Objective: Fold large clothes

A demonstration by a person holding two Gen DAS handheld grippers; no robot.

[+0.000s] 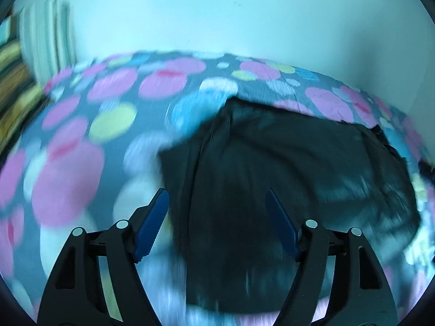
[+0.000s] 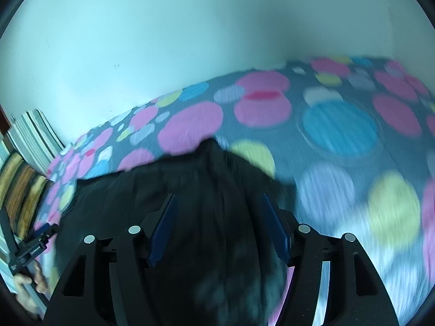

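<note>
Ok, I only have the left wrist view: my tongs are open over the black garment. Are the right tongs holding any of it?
Observer: No. The right tongs stand open over the black garment, nothing pinched between the pads.
Operator: Where does the cloth end on that side?
Observer: Just right of those tongs; beyond is bare dotted bedcover.
Operator: Is my left hand in that view?
Observer: Yes, the left hand shows at the lower left edge, gripping its handle.

Bedroom in a home: bed under a grey cotton sheet with pink, blue and yellow dots (image 1: 114,125) ahead of the claw, plain pale wall (image 1: 217,21) beyond, striped bedding (image 2: 32,133) far left.
</note>
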